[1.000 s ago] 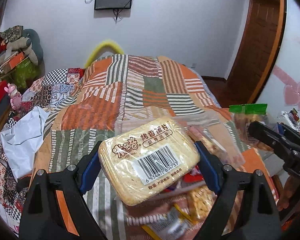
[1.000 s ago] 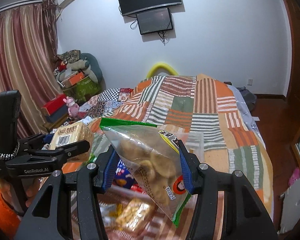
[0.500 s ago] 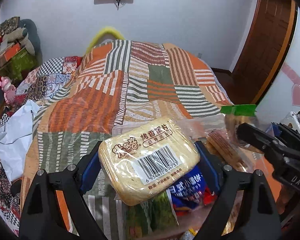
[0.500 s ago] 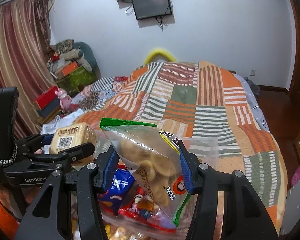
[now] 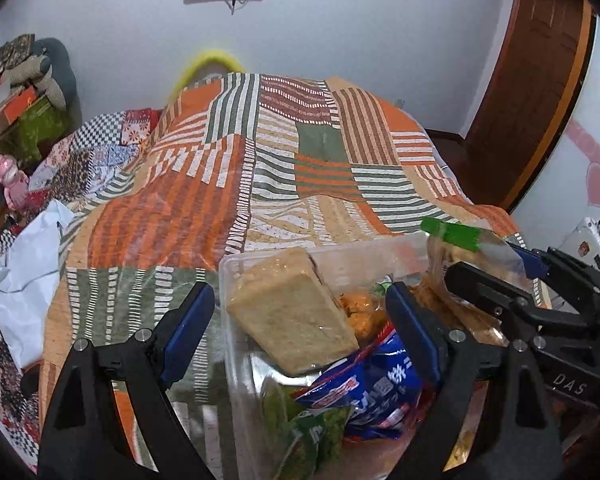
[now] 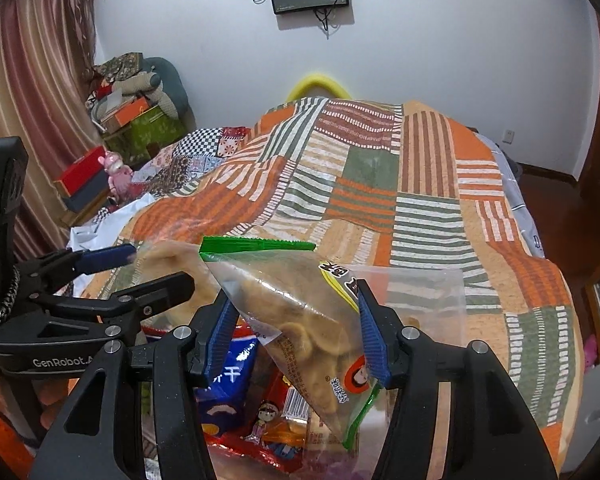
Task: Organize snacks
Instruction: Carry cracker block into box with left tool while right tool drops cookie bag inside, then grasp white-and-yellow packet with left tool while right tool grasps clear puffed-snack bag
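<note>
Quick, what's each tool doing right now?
Left tool: open, cracker pack dropped free into the bin.
Right tool: opening around the green-topped snack bag.

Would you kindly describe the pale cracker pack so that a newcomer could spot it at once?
At the near end of the striped patchwork bed sits a clear plastic bin of snacks. The cracker pack leans in its far left corner: one plain beige slab among blue, green and red wrappers.

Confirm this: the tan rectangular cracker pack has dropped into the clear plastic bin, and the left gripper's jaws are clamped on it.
Wrong on the jaws. In the left wrist view the left gripper stands open, its blue pads clear of the tan rectangular cracker pack. The pack does lie inside the clear plastic bin.
</note>
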